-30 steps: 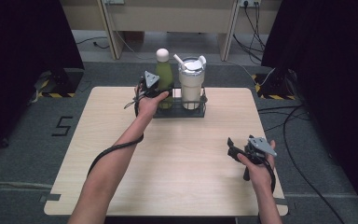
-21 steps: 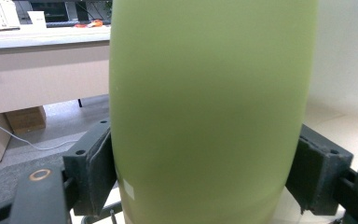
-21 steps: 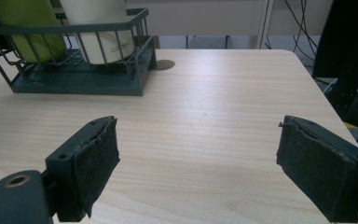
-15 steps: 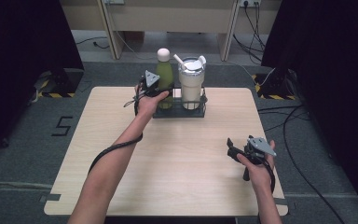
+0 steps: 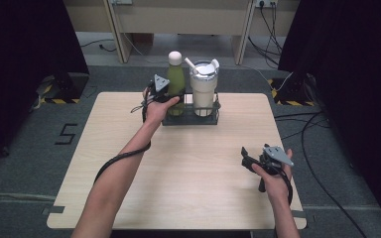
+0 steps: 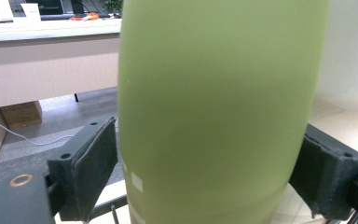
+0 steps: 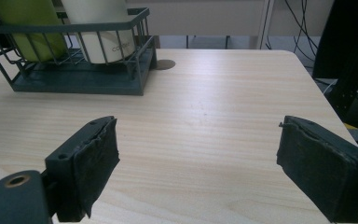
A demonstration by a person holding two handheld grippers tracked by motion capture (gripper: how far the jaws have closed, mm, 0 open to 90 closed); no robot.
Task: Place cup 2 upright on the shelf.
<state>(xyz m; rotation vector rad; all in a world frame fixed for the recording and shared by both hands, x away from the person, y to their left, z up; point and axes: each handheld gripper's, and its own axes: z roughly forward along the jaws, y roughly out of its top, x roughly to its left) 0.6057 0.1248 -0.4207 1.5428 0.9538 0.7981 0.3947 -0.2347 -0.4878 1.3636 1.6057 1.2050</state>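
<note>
While the green bottle (image 6: 214, 107) stands in the wire basket (image 5: 191, 120) at the table's (image 5: 178, 198) far edge, it is flanked by the left gripper's (image 5: 171, 99) just-parted, released jaws; the right gripper (image 7: 198, 163) is held open near the right edge.

You are looking at a lime-green bottle (image 5: 175, 84) with a cream cap, a white tumbler (image 5: 203, 89), a dark grey wire basket (image 5: 191, 120) and a pale woodgrain table (image 5: 188, 168).
</note>
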